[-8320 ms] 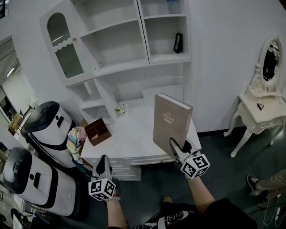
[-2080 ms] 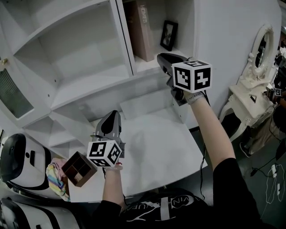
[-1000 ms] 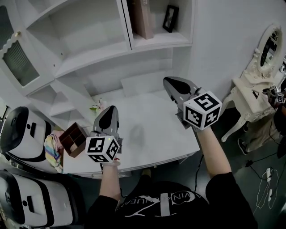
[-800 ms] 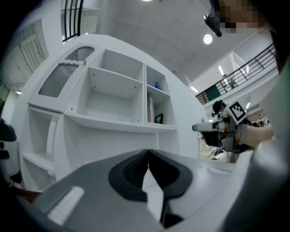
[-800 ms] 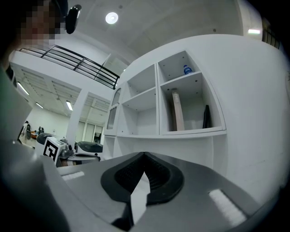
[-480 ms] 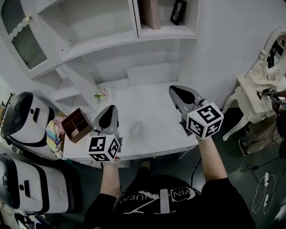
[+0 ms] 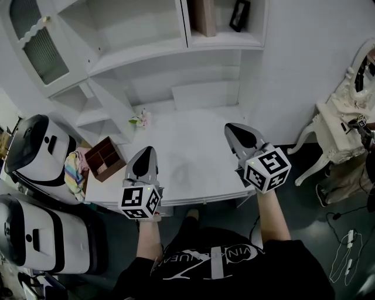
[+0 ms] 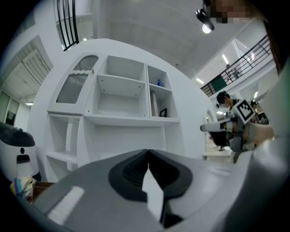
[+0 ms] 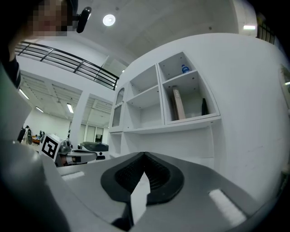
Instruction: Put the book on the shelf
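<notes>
Right gripper (image 7: 231, 127) and left gripper (image 7: 147, 150) sank away from the book (image 7: 205, 16).

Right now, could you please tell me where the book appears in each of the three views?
Head view: the book stands at the top edge, in the right compartment of the shelf.
Left gripper view: the book is just right of centre, in the narrow right compartment.
Right gripper view: the book is in the upper right, same compartment.
Shared landmark: the dark picture frame just right of the book in every view.
</notes>
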